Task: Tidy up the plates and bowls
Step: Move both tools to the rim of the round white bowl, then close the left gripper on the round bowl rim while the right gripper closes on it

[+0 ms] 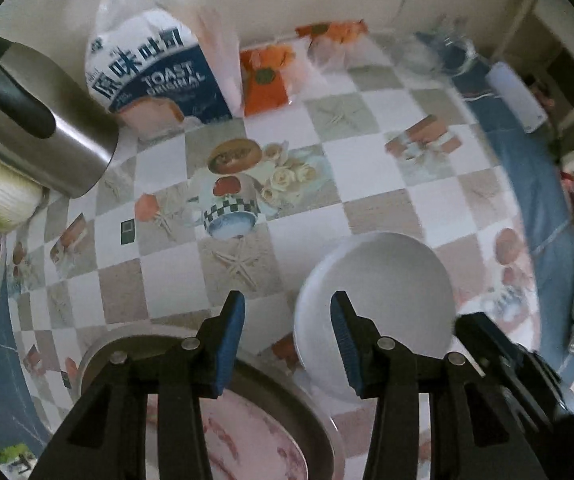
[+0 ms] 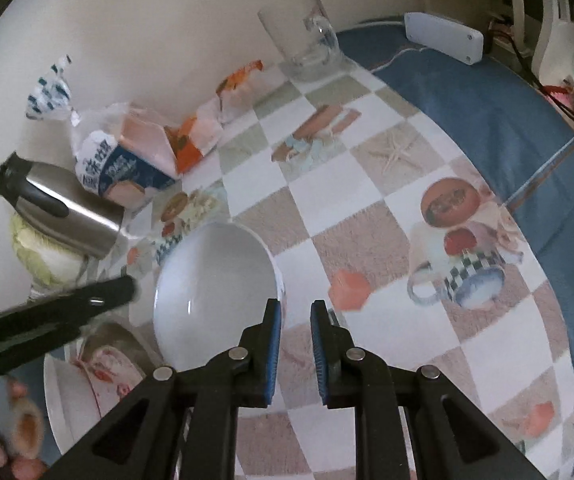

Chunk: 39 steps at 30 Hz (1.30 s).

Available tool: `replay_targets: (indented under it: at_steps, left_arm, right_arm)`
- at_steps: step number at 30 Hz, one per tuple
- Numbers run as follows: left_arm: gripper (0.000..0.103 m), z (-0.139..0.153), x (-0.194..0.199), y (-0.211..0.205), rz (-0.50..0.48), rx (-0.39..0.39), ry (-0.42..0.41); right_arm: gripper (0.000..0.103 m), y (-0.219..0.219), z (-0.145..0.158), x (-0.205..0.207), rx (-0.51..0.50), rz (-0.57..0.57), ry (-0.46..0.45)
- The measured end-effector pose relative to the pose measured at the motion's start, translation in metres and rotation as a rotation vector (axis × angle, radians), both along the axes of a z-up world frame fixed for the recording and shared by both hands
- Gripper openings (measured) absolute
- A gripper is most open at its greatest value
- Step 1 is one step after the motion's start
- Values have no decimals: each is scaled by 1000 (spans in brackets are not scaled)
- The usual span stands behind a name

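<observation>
Right gripper (image 2: 294,346) is seen narrowly parted with the rim of the white bowl (image 2: 215,292) apparently between its pads; a firm grip cannot be confirmed.

Left gripper (image 1: 287,344) is held wide open and empty above the patterned plate (image 1: 247,432) at 6 o'clock in its view. The white bowl (image 1: 375,304) is seen at 4 o'clock there, tilted on the checkered desk (image 1: 367,216). A toast bag (image 1: 155,76) and a steel flask (image 1: 47,128) are found at 11 and 9 o'clock.
</observation>
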<state>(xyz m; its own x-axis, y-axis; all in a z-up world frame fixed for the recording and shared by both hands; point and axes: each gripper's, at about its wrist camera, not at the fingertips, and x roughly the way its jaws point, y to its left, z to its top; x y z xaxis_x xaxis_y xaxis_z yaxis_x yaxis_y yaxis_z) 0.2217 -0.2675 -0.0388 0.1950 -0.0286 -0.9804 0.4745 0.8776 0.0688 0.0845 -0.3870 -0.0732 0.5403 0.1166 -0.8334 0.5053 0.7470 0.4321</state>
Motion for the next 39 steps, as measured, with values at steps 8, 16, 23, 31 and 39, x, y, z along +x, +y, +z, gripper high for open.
replay_targets:
  at_steps: [8, 16, 23, 31, 39]
  left_arm:
    - [46, -28, 10, -6, 17, 24, 41]
    - [34, -37, 14, -1, 43, 11, 55]
    - [18, -34, 10, -10, 29, -3, 50]
    - [16, -7, -6, -11, 12, -35, 2]
    - [16, 78, -31, 30, 2, -127, -128]
  right_arm:
    - [18, -3, -5, 7, 41, 16, -31]
    - [39, 0, -3, 9, 42, 30, -31]
    - [11, 2, -13, 11, 81, 51, -19]
    - [10, 2, -4, 7, 71, 49, -48]
    - [11, 21, 73, -16, -23, 78, -154]
